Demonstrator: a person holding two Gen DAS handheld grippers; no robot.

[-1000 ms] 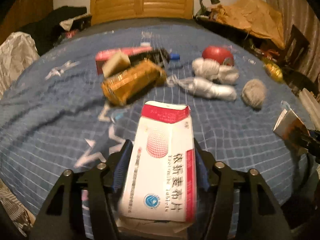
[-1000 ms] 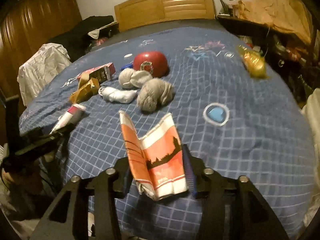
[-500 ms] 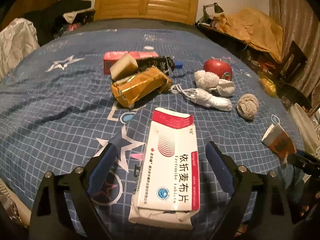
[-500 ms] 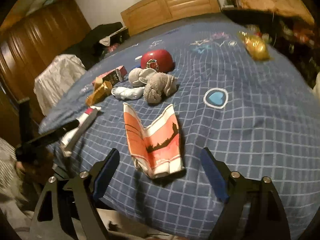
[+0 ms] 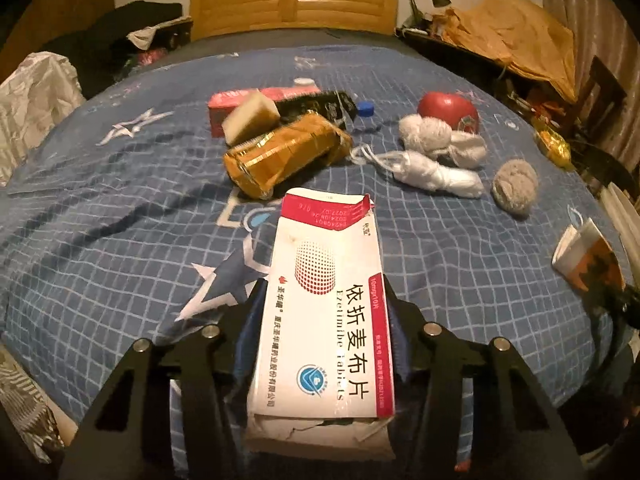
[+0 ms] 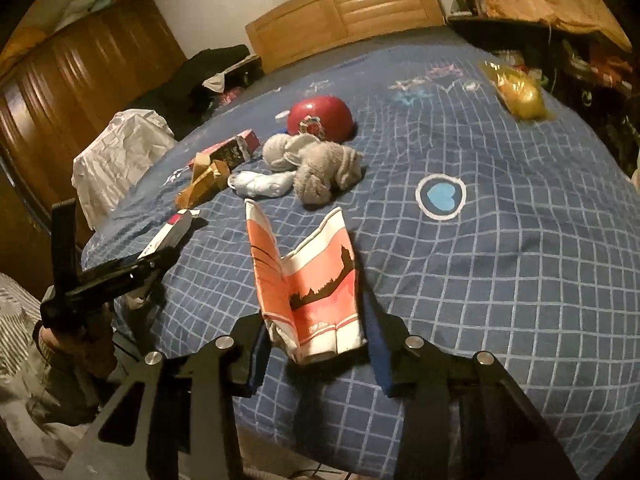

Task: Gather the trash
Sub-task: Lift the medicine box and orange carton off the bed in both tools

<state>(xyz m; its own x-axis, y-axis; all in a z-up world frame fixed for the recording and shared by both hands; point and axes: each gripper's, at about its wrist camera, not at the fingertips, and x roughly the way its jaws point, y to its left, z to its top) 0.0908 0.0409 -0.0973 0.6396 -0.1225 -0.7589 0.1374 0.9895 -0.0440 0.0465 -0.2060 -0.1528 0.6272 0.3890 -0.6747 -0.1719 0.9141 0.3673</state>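
Observation:
My left gripper [image 5: 320, 332] is shut on a white and red medicine box [image 5: 328, 300], held over the near edge of the blue bed. The box also shows at the left of the right wrist view [image 6: 170, 234]. My right gripper [image 6: 316, 336] is shut on a crushed orange and white paper cup [image 6: 308, 276]. The cup shows at the right edge of the left wrist view [image 5: 586, 258]. On the bed lie a crushed gold box [image 5: 280, 156], a pink carton [image 5: 260, 98] and a beige block [image 5: 250, 118].
Rolled white and grey socks [image 5: 440, 160], a grey sock ball [image 5: 514, 186] and a red round object [image 5: 448, 108] lie mid-bed. A yellow bag [image 6: 518, 92] sits at the bed's right side. A wooden headboard [image 5: 294, 0] stands behind, a white crumpled sack [image 6: 120, 152] at the left.
Half a second ago both grippers stood open with the box and cup lying on the bed. Now both have shut on them again, as one second ago.

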